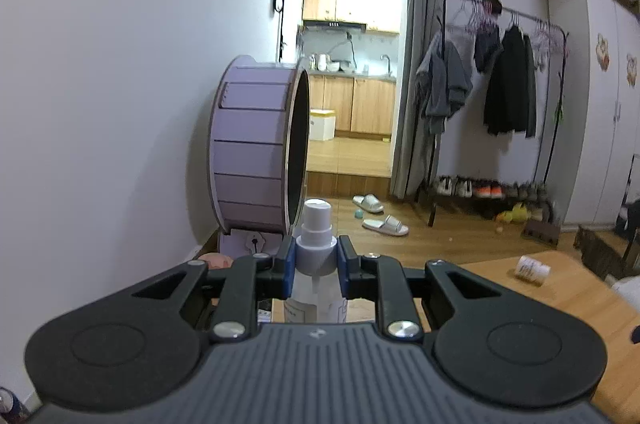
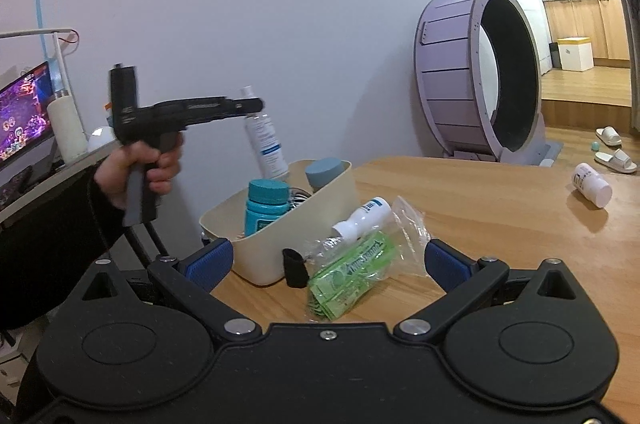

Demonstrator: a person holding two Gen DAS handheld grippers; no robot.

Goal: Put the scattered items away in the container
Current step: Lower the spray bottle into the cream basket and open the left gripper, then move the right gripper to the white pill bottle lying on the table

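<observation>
My left gripper (image 1: 317, 258) is shut on the neck of a white spray bottle (image 1: 316, 244). In the right wrist view that spray bottle (image 2: 265, 140) hangs tilted over the back of the cream container (image 2: 296, 220), held by the left gripper (image 2: 250, 104) in a person's hand (image 2: 140, 168). Inside the container stand a teal jar (image 2: 267, 202) and a blue-lidded jar (image 2: 324, 171). My right gripper (image 2: 328, 260) stands open above a clear bag of green packets (image 2: 352, 268) and a small white bottle (image 2: 362, 218) beside the container.
A white pill bottle (image 2: 592, 184) lies on the wooden table (image 2: 480, 208) at the far right, also seen as the white bottle (image 1: 532, 269). A purple wheel (image 2: 476, 76) stands against the wall. A monitor (image 2: 24, 112) sits at the left. Slippers (image 1: 384, 220) lie on the floor.
</observation>
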